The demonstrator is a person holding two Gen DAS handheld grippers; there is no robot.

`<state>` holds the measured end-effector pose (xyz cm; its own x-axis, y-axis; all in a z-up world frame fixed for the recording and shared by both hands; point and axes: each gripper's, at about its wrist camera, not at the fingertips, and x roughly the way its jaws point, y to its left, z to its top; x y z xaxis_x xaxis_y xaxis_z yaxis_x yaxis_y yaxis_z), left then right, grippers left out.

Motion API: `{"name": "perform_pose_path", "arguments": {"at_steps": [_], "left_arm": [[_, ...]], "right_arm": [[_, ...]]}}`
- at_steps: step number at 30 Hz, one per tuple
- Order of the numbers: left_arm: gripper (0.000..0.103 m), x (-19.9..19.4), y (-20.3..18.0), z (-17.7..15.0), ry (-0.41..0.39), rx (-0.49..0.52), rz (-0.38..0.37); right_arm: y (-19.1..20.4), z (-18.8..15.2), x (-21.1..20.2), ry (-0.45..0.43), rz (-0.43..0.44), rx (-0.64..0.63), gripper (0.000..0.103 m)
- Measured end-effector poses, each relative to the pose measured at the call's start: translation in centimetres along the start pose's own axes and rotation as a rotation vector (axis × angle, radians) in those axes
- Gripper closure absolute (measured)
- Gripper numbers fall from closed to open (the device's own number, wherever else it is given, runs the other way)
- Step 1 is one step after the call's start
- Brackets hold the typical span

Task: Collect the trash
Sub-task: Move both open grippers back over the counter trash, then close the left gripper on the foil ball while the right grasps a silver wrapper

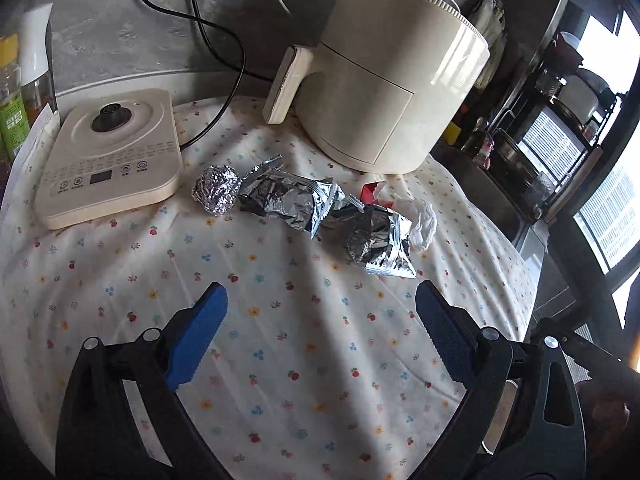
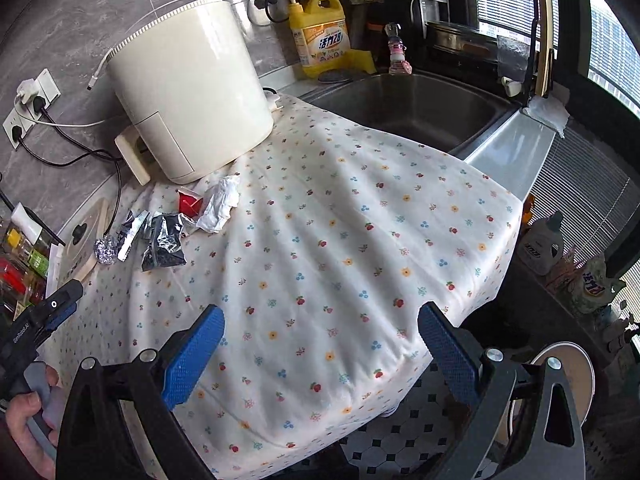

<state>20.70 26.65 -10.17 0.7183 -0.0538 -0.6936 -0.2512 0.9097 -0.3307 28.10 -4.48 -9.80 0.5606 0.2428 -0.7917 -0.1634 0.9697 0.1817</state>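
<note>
the yellow detergent bottle [image 2: 321,36] behind the sink carries a label with large characters reading "活力28". the left gripper's black body [image 2: 24,330], seen at the edge of the right wrist view, bears small white lettering that looks like "genrobot.ai". the cream appliance base [image 1: 110,156] has printed button markings, too small to read.
</note>
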Motion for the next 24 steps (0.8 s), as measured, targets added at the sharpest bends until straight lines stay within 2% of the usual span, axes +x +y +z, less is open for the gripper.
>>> {"name": "perform_pose_path", "arguments": {"at_steps": [5,11,15,24], "left_arm": [[0.022,0.5,2.2,2.2,-0.007,-0.009,-0.001],[0.033,2.3,3.9,3.8,-0.003,-0.037,0.015],[0.035,3.4,5.2,4.5,-0.007,-0.071,0.039],[0.040,5.6,6.8,5.5,-0.009,-0.126,0.067]], "right_arm": [[2.8,0.4,0.4,0.006,0.001,-0.020,0.008],[3.9,0.7,0.7,0.019,-0.009,-0.027,0.008],[4.5,1.1,1.8,0.039,-0.001,-0.039,0.008],[8.1,4.2,5.8,0.087,0.082,-0.114,0.008]]}}
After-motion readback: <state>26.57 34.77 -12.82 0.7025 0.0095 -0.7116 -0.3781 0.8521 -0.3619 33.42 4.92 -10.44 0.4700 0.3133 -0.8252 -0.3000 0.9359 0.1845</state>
